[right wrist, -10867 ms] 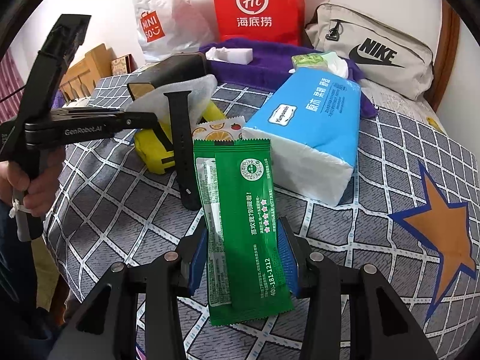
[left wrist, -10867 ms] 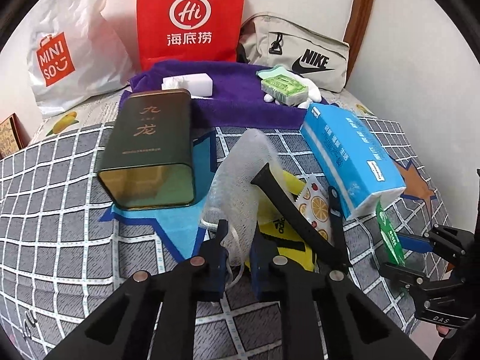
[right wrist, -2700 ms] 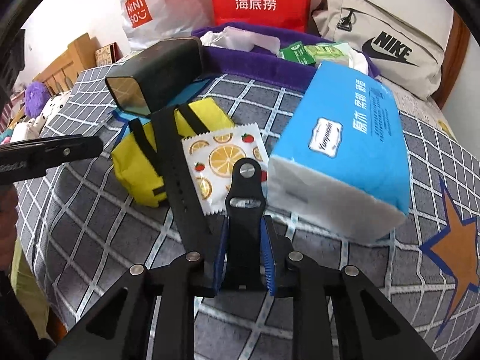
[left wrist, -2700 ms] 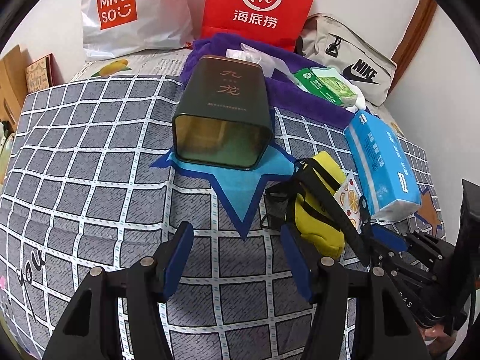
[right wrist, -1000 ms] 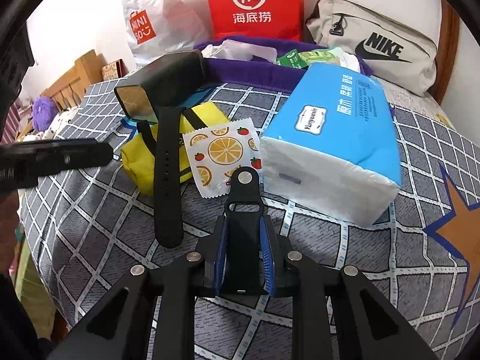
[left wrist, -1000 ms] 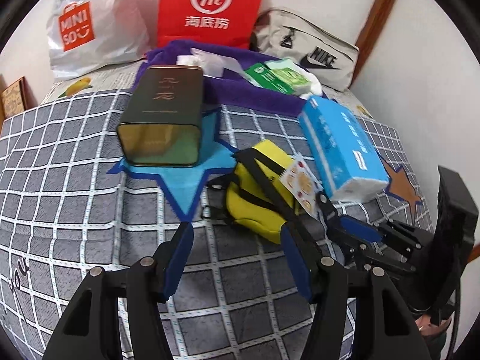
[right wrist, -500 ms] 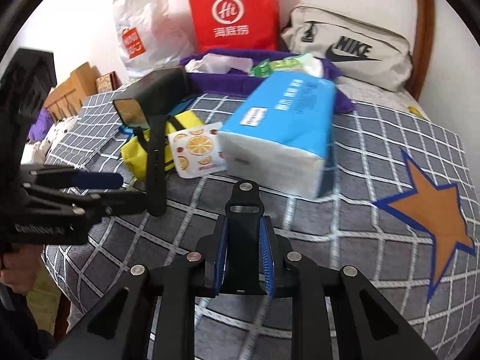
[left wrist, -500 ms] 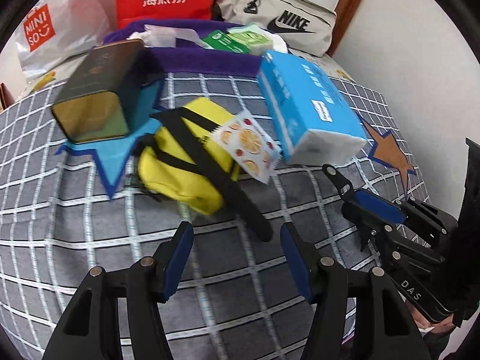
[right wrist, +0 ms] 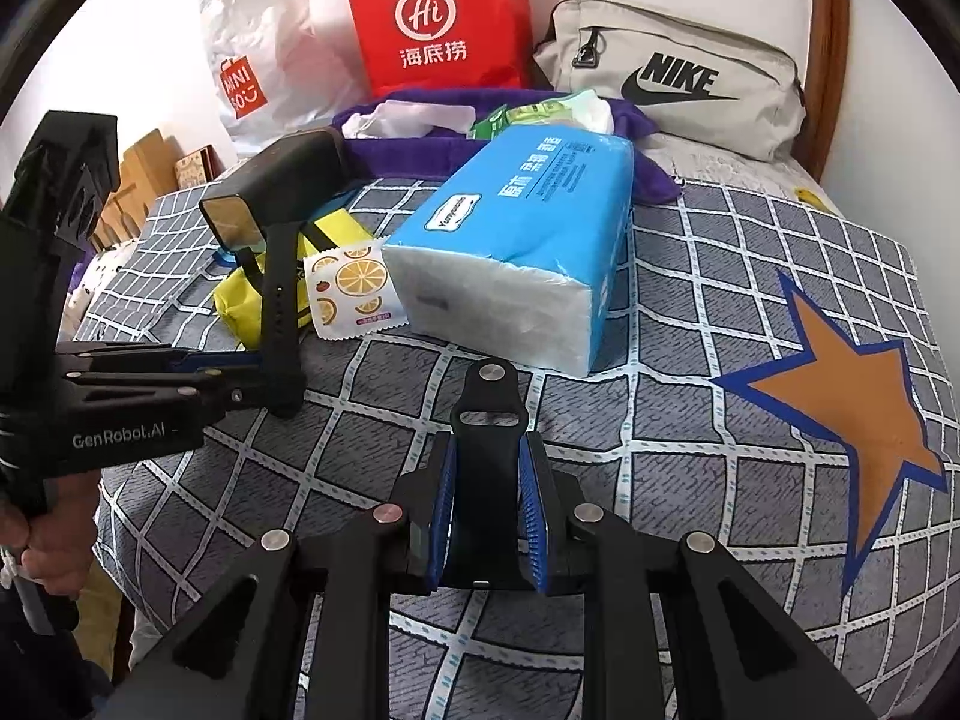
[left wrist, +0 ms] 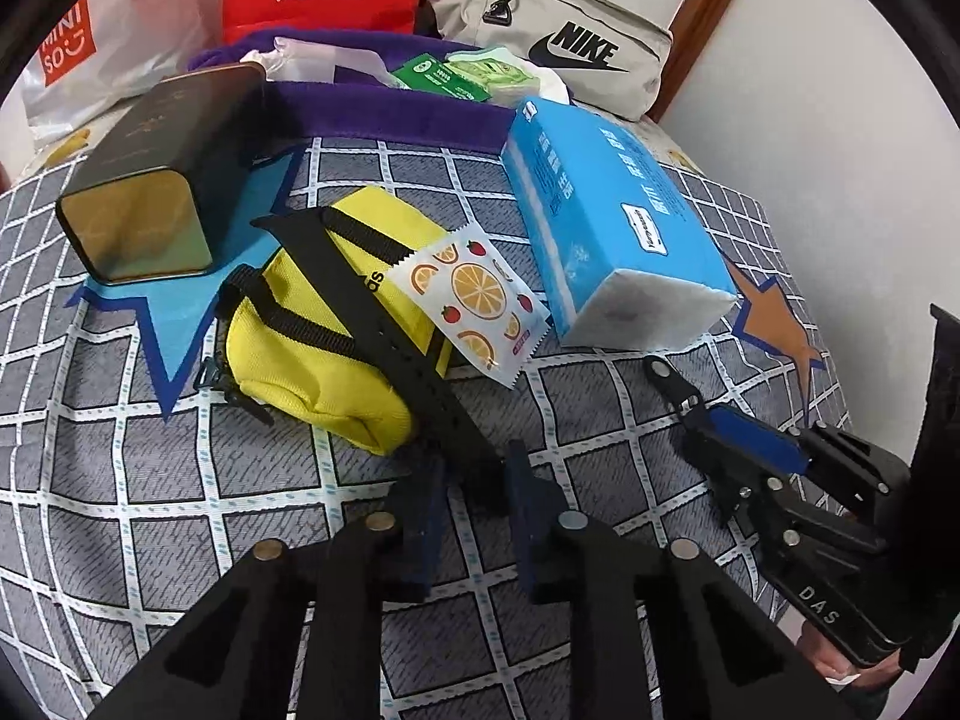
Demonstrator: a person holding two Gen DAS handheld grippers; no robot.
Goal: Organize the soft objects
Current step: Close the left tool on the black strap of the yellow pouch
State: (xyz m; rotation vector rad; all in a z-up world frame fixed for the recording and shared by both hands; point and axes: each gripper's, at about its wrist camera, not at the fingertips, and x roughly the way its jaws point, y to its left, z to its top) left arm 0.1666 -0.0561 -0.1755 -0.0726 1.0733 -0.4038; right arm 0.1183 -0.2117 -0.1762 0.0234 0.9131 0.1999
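Two black watch-strap halves are in play on the checked bedspread (left wrist: 150,510). The long strap (left wrist: 384,324) lies across the yellow pouch (left wrist: 312,324), its long axis running from the upper left toward the lower centre of the left wrist view, its lower end between the left tongs (left wrist: 474,516). Those tongs are closing on it; in the right wrist view their tips meet the strap's end at the left. The short strap (right wrist: 487,468), with its pin stud pointing up the frame, stands lengthwise along the right tongs (right wrist: 487,516), which are clamped on its sides with the blue pads (right wrist: 529,510) against it.

A sachet (left wrist: 471,294) printed with orange slices leans on the pouch, beside a blue tissue pack (right wrist: 528,240) labelled "Yusysen" or similar; too small to be sure. Behind stand a dark tin (left wrist: 156,180), a red bag (right wrist: 438,18) marked "Hi 海底捞", a white "MINISO" bag (right wrist: 252,66) and a beige "NIKE" bag (right wrist: 678,78). The left tool reads "GenRobot.AI".
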